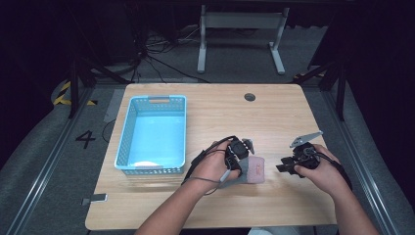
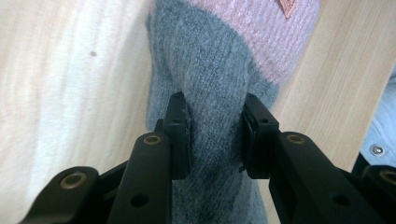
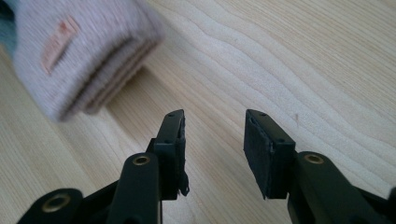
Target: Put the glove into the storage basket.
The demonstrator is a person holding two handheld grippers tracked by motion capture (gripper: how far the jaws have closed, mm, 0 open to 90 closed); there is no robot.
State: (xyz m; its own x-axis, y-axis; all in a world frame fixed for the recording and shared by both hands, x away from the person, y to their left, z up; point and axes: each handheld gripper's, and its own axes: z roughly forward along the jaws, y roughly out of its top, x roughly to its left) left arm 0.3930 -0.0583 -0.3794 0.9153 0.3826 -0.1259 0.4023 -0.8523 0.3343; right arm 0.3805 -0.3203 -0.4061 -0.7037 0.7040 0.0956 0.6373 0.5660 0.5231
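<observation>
My left gripper clamps the grey end of the sock; I lift steadily toward the basket. Right gripper stands open, clear.

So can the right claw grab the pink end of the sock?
Probably yes. The right claw is open and empty, the sock lies just ahead on bare table, and nothing sits between. The left claw pinches the grey end only.

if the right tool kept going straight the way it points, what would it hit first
Most likely the bare wooden table: the right tool stands open, angled down at the wood. The pink and grey sock lies off to one side of that line, though depth is hard to judge.
</observation>
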